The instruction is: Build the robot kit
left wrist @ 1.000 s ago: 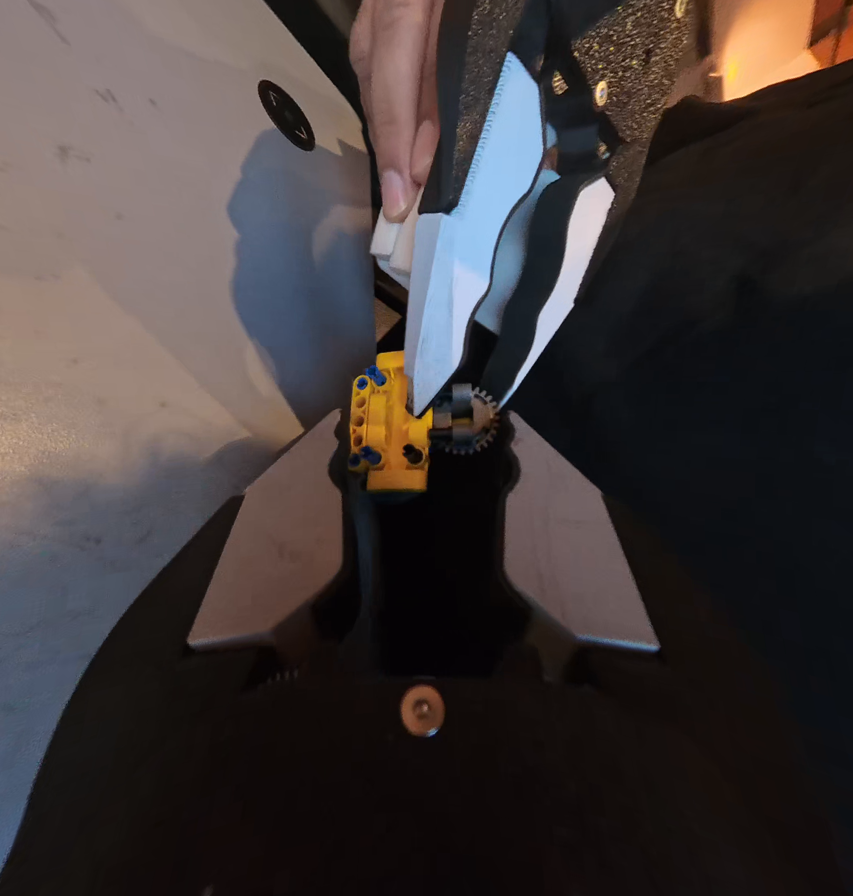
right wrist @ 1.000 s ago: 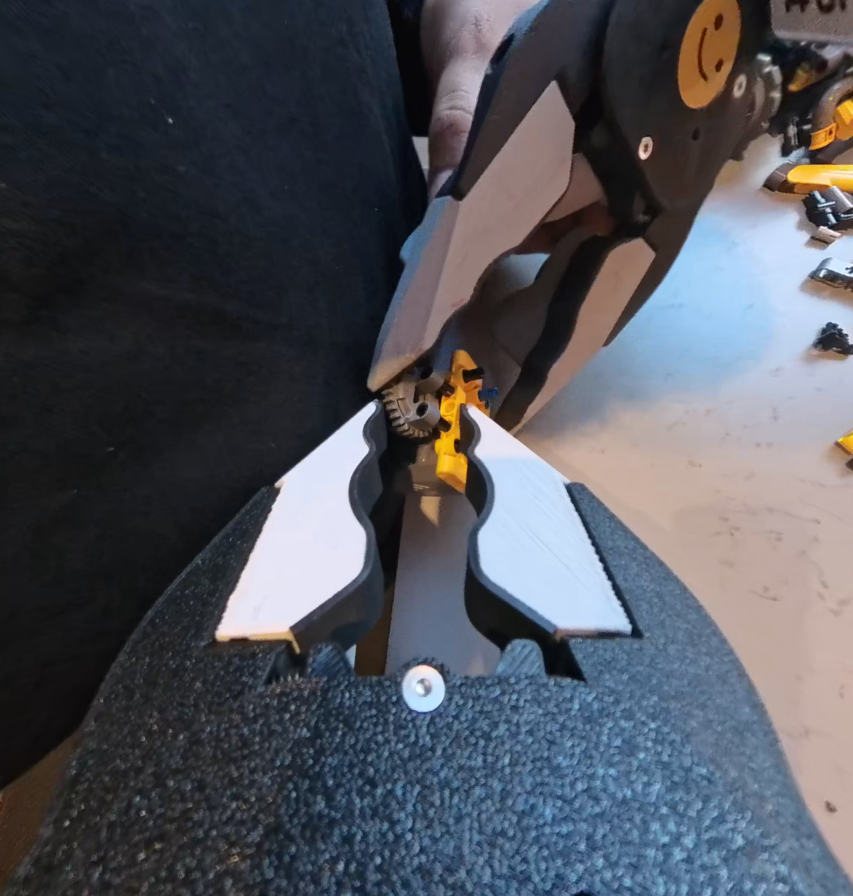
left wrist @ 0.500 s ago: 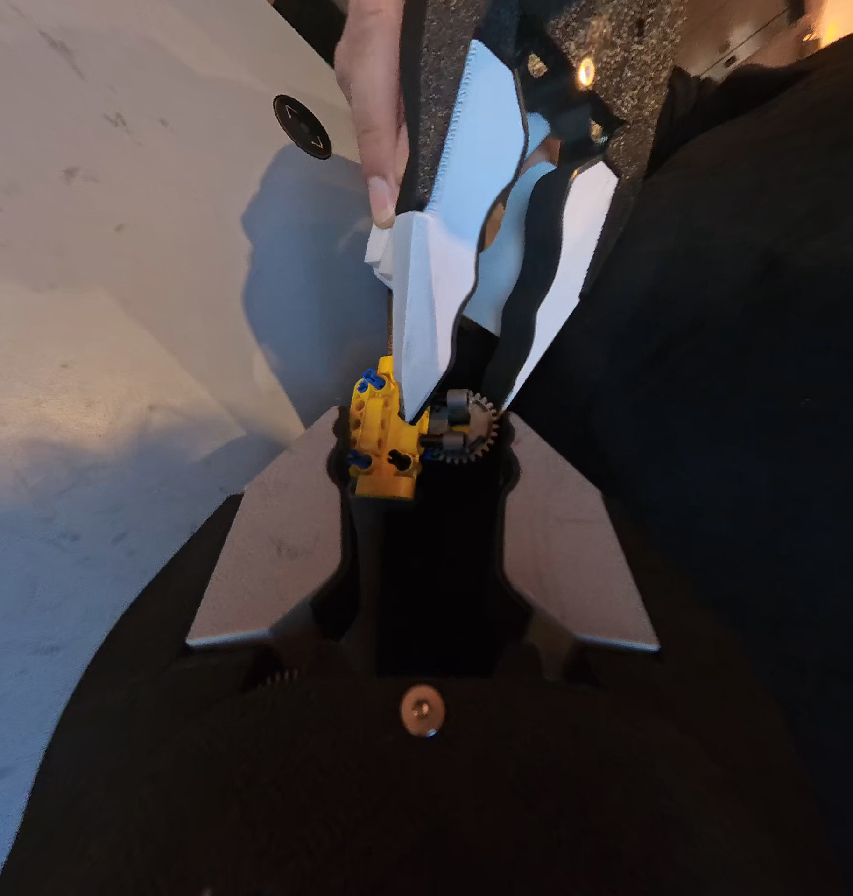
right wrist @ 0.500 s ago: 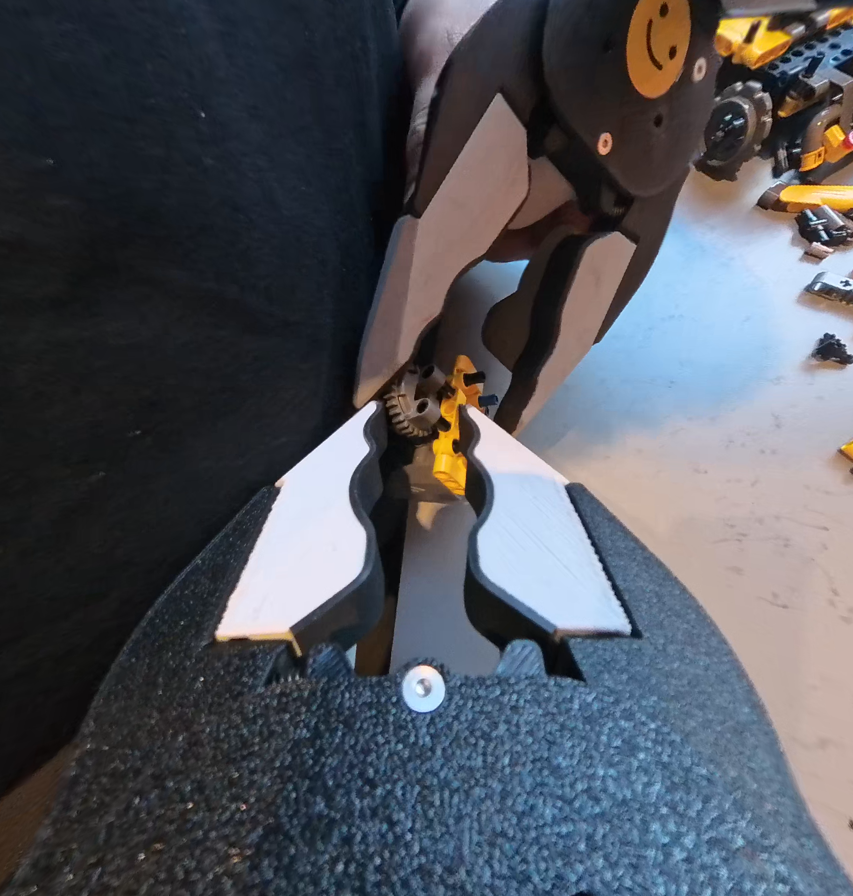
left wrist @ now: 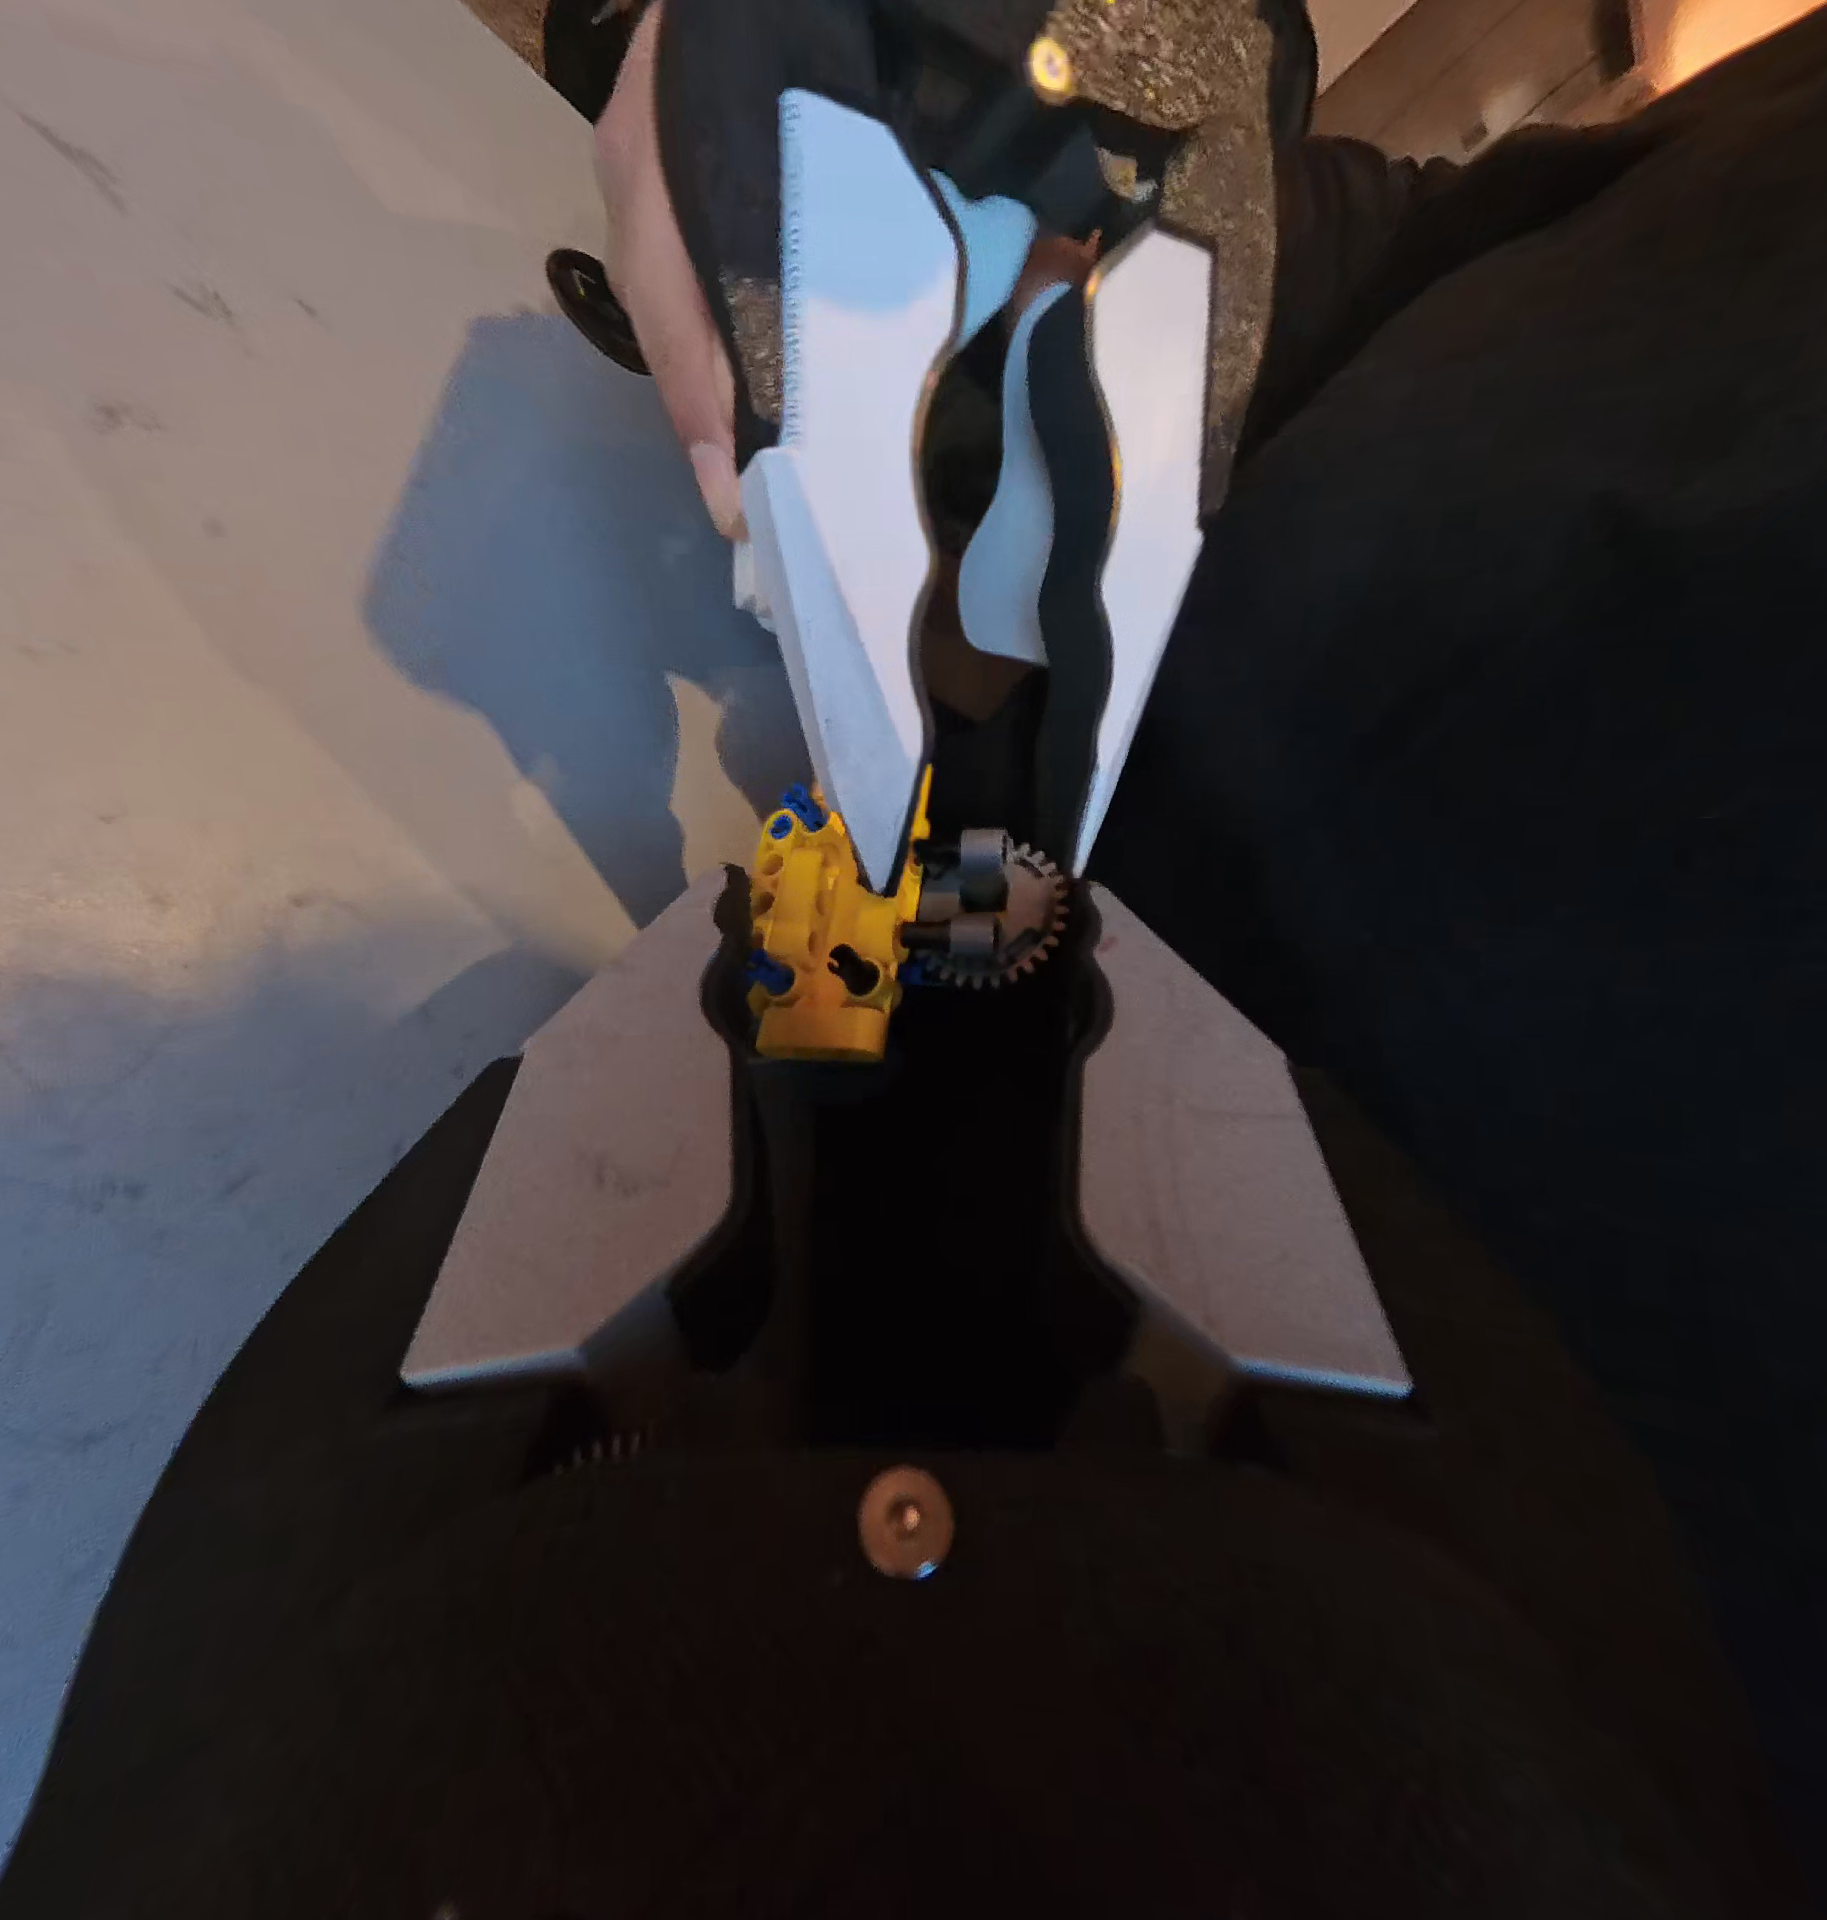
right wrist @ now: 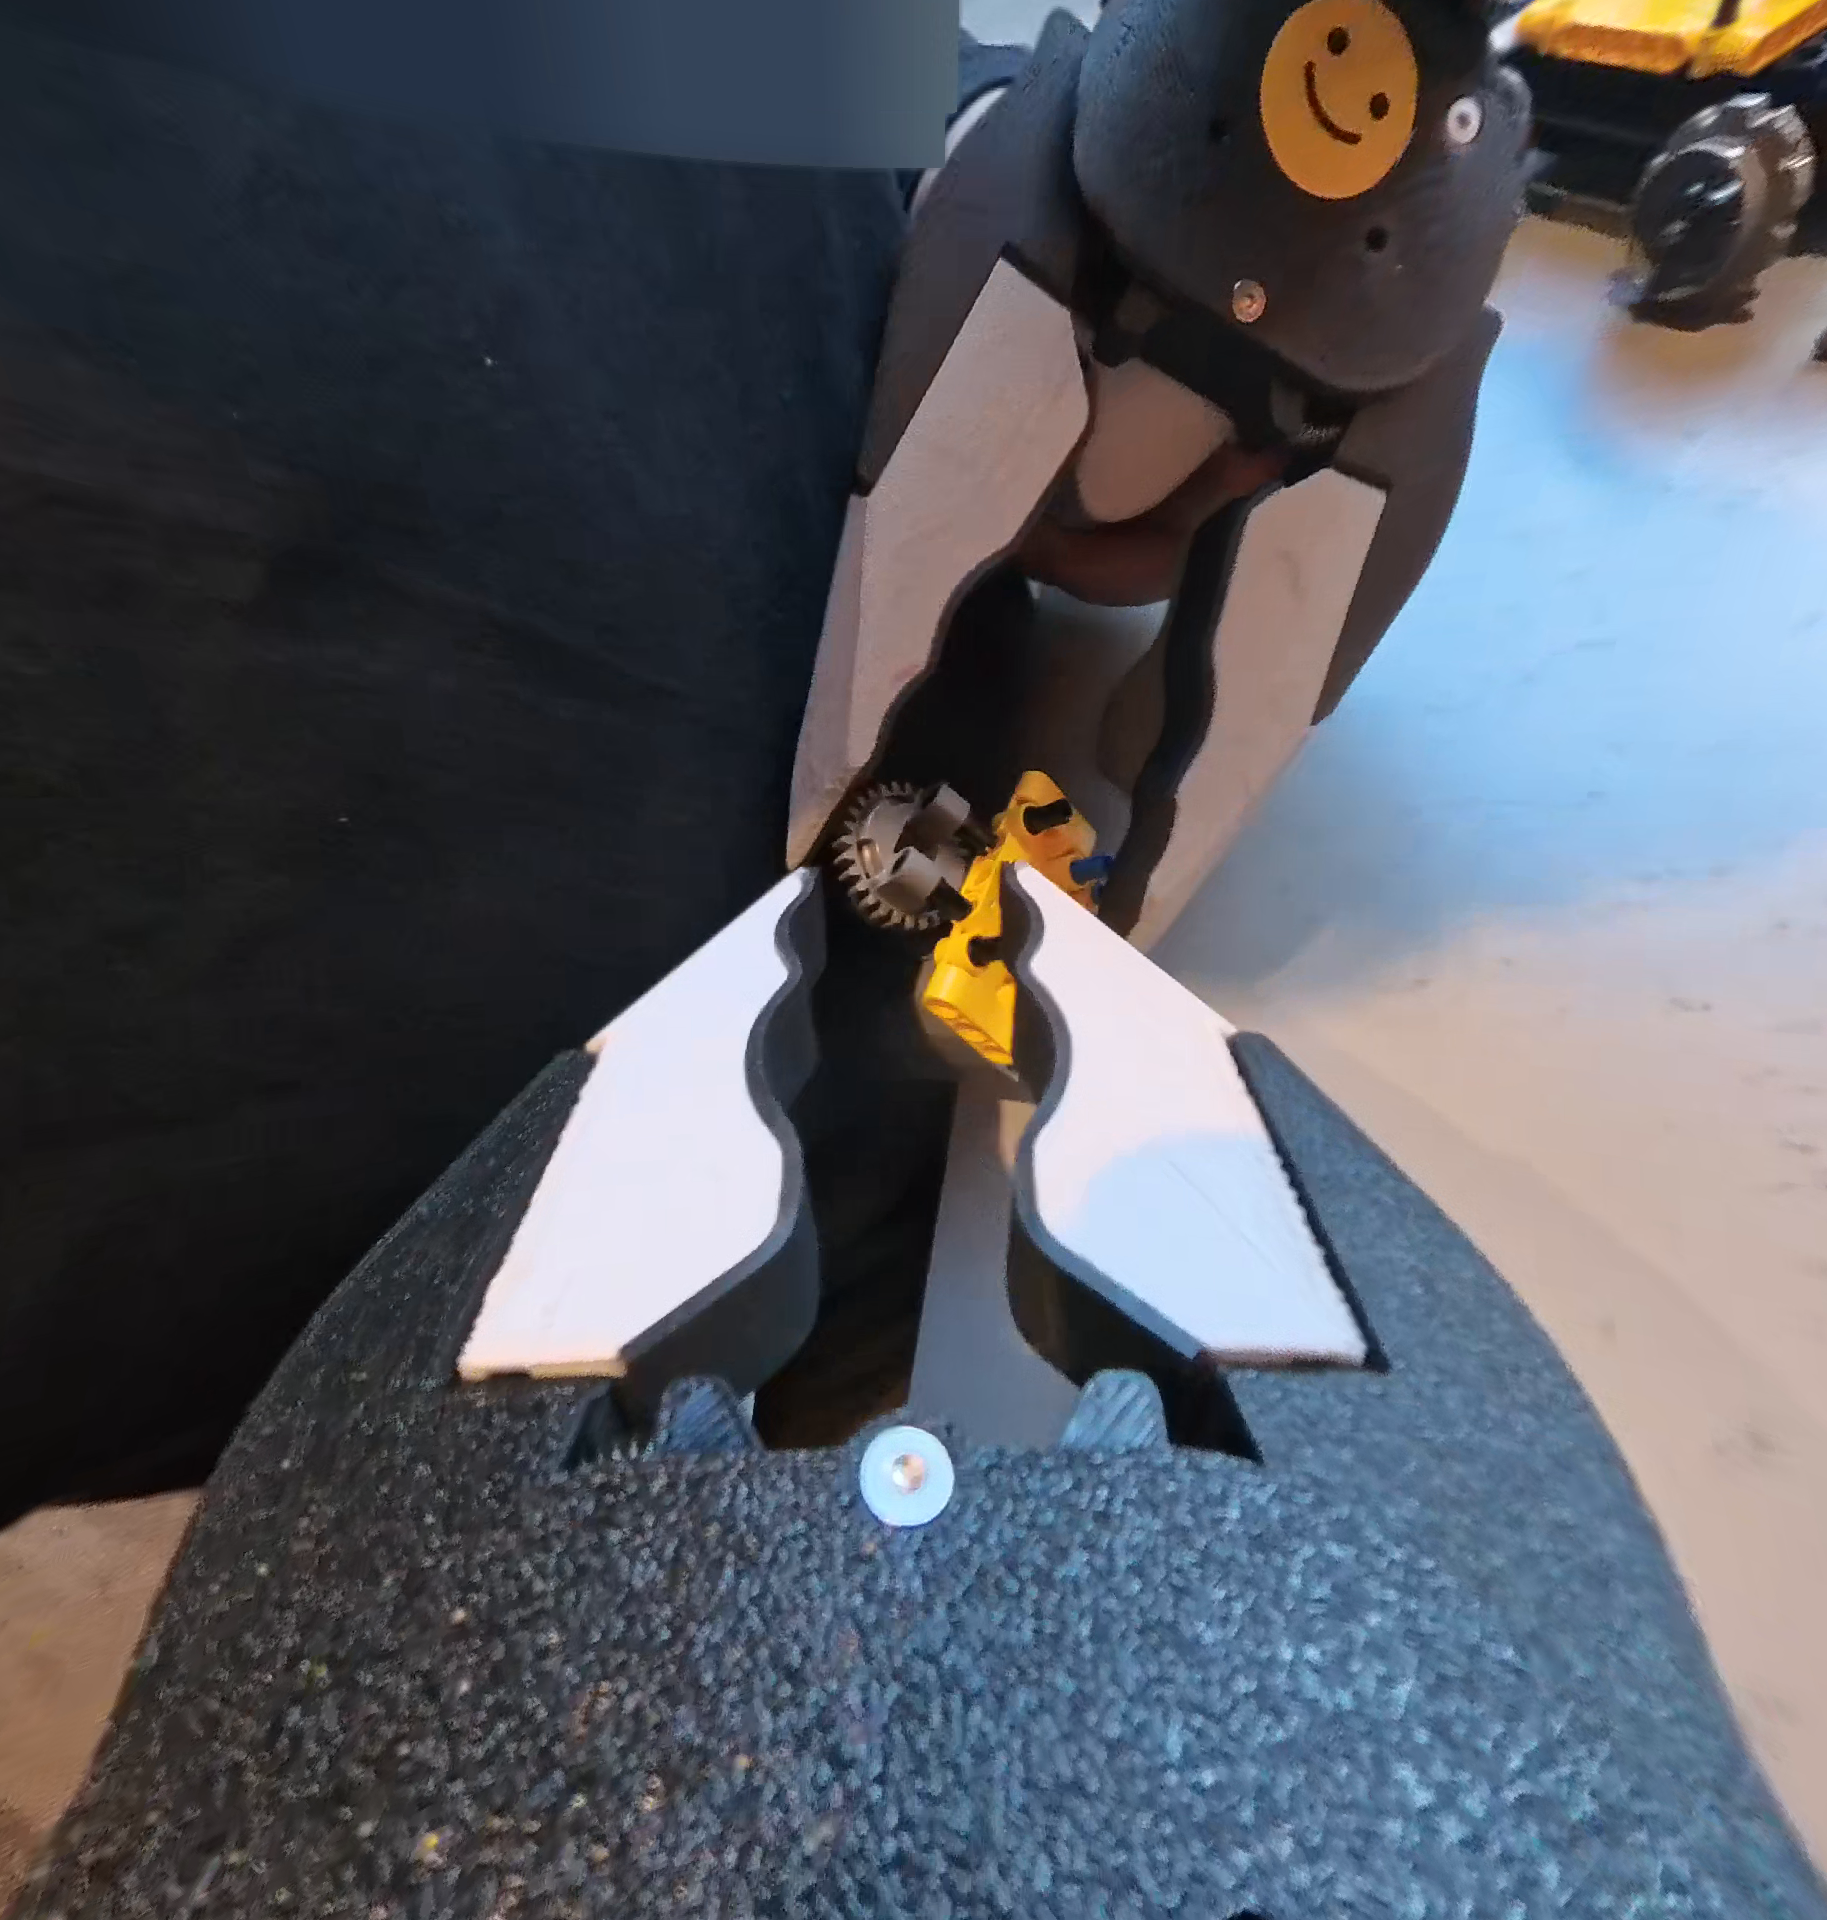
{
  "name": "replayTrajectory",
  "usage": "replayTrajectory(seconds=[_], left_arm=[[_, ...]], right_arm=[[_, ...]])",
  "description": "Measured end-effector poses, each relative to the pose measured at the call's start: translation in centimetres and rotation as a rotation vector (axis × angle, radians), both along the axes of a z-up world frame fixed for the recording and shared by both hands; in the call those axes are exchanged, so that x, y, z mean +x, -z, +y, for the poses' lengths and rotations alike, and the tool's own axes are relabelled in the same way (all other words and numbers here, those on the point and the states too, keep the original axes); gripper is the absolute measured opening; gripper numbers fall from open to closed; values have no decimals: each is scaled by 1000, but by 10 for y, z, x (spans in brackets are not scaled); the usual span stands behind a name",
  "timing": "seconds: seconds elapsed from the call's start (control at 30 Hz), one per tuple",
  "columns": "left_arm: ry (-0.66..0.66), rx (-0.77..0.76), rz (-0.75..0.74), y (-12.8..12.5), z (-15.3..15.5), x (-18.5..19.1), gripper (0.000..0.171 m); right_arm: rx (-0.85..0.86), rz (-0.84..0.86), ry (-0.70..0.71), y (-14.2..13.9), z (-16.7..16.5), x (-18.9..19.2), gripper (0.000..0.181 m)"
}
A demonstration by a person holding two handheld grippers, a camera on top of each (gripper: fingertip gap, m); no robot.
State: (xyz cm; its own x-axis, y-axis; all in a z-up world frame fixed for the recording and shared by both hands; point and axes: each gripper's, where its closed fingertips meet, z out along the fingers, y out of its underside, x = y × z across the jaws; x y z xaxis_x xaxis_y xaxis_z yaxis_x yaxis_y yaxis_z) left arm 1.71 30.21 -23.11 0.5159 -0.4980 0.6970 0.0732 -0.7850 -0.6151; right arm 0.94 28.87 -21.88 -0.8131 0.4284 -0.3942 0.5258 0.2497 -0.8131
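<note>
A small yellow brick block (left wrist: 821, 961) with blue pins is joined to a grey toothed gear (left wrist: 1013, 914). My left gripper (left wrist: 904, 904) is shut on this assembly: one fingertip touches the yellow block, the other the gear. My right gripper (left wrist: 982, 873) comes in from above and its two tips close around the gear. In the right wrist view my right gripper (right wrist: 909, 883) has the gear (right wrist: 893, 852) between its tips, with the yellow block (right wrist: 976, 966) against the right finger. The left gripper (right wrist: 971, 873) reaches down from above. The assembly is held in the air.
A light table top (right wrist: 1511, 1039) lies below. A yellow and black toy vehicle (right wrist: 1719, 114) stands at the back right. A person's dark clothing (right wrist: 369, 623) fills the side close to both grippers. A black round mark (left wrist: 587, 312) is on the table. A hand (left wrist: 680, 364) holds the right gripper. Only a small space, under 4 cm, lies between the two pairs of fingers.
Both grippers keep hold of the assembly. They have turned relative to each other, so each stands more upright in the other's view, and the gear and yellow block have tilted.
</note>
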Motion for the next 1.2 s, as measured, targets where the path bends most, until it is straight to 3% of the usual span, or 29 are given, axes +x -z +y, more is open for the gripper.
replayTrajectory(seconds=[0.23,0.57,0.7,0.97,1.1,1.2], left_arm=[[11,3,19,1,-2,-1,60],[24,-20,13,5,-5,1,59],[20,-18,5,5,-4,0,59],[8,-22,-2,4,-2,1,59],[16,-11,28,5,-2,2,59],[13,-12,24,4,-2,2,59]], right_arm=[[-46,-84,-117,1,2,-2,28],[-19,-126,-142,6,0,-1,28],[-13,-133,-111,6,1,-2,27],[-158,-327,9,3,2,-3,28],[-189,-464,37,1,4,-4,18],[-128,-457,35,1,4,-3,16]])
